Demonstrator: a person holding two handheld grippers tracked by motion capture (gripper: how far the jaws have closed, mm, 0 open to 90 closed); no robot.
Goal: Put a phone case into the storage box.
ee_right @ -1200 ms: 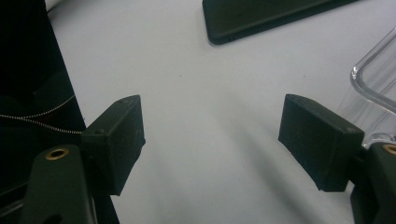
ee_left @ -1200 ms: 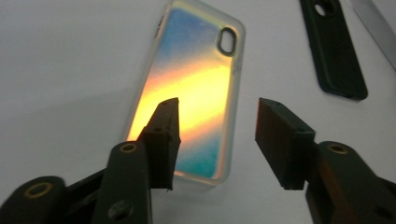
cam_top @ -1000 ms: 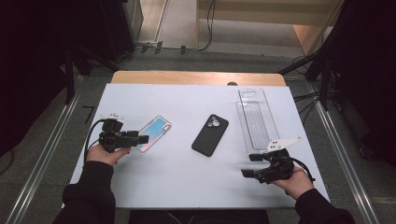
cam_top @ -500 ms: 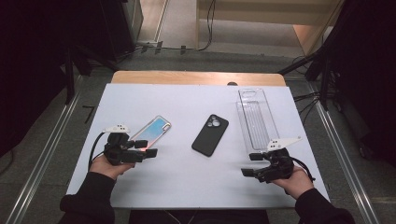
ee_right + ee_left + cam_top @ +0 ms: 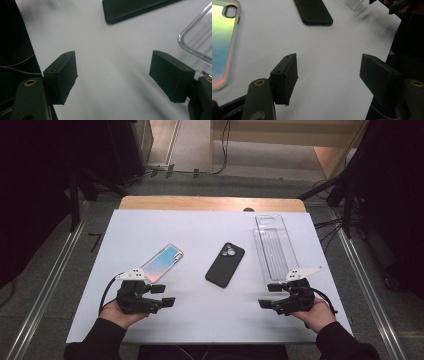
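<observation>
The left gripper [image 5: 167,302] sits low over the white table top [image 5: 200,227] with its jaws spread apart and nothing between them; only bare table shows between its black pads [image 5: 287,75]. Just beyond and to the outer side of that gripper lies the iridescent pink-and-blue phone case with a pale rim [image 5: 161,263], flat on the table and apart from the jaws, so it looks set down rather than held. Farther ahead of the left gripper, toward the middle of the table, lies the matte black phone case with a camera cut-out [image 5: 225,264], also flat. The right gripper [image 5: 264,295] hovers at the near edge, jaws likewise standing wide and empty, with the near end of the long clear plastic tray [image 5: 274,247] just ahead and to its outer side. My reading is that the work stands between pick-ups, both tools idle. The next move likely calls for one gripper to line up over a case's long edges and close across its width.
</observation>
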